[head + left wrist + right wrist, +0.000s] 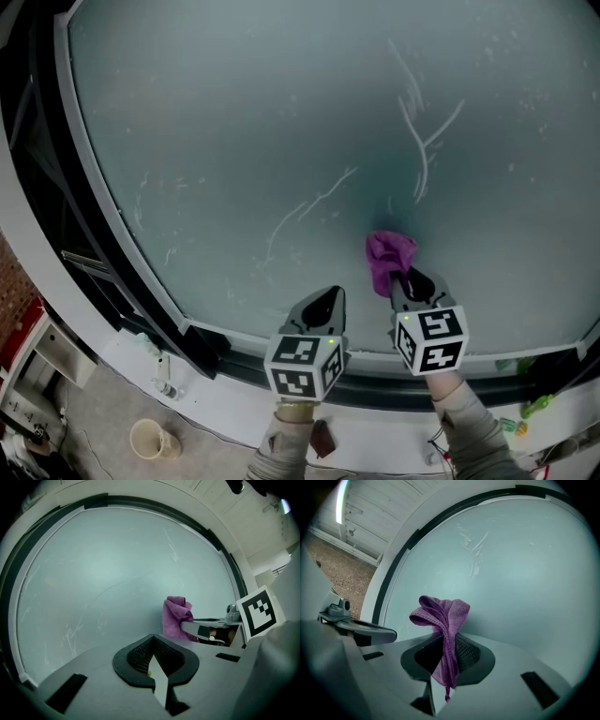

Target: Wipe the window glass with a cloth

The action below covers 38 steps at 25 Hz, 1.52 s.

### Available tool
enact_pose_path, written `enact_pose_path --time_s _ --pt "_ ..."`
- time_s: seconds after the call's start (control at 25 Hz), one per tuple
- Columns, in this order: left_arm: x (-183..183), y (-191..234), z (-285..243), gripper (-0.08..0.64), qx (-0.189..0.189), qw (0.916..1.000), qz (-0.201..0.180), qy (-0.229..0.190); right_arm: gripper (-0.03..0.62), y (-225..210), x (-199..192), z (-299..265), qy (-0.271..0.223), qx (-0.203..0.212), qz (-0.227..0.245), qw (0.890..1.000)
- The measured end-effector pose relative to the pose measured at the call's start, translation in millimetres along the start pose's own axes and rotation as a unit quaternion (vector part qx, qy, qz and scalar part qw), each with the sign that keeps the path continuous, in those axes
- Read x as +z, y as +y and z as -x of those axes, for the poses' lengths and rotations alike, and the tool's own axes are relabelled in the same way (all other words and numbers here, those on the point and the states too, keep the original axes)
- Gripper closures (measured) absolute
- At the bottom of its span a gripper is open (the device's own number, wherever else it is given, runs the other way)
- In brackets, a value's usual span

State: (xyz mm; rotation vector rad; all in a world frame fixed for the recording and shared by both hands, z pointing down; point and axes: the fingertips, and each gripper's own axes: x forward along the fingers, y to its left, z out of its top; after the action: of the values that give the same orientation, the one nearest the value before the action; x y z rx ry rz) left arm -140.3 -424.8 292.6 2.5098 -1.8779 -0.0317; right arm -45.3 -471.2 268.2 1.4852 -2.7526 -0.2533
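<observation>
The window glass (262, 122) fills most of the head view, hazy with thin white streaks (422, 141). A purple cloth (387, 255) is bunched against the lower part of the pane, and my right gripper (410, 278) is shut on it. In the right gripper view the cloth (443, 613) stands up out of the jaws (447, 644), with a tail hanging below. My left gripper (325, 298) hovers beside it to the left, shut with nothing in it and close to the glass (103, 573). From the left gripper view (152, 641) the cloth (176, 617) shows to the right.
A black frame (103, 234) curves round the pane's left and bottom edges, with a white sill (234, 412) below it. A small bottle (165, 384) lies on the sill at left and green bits (534, 408) at right. A paper cup (148, 438) stands on the floor.
</observation>
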Motion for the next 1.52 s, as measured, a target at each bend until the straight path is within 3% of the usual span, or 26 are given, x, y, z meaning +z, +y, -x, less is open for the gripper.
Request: enact_pose_path --time_s 0.84,1.52 --pt "6.4 -94.1 -44.4 0.555 -0.099 0.995 0.001 -0.011 0.537 -106.2 -3.3 68.5 0.01 -0.116 0.015 0.993" --pt "6.0 -140.3 -63.5 0.555 -0.146 0.9892 0.0 -0.008 0.537 -164.7 -7.0 112.9 0.012 -0.185 0.01 0.983"
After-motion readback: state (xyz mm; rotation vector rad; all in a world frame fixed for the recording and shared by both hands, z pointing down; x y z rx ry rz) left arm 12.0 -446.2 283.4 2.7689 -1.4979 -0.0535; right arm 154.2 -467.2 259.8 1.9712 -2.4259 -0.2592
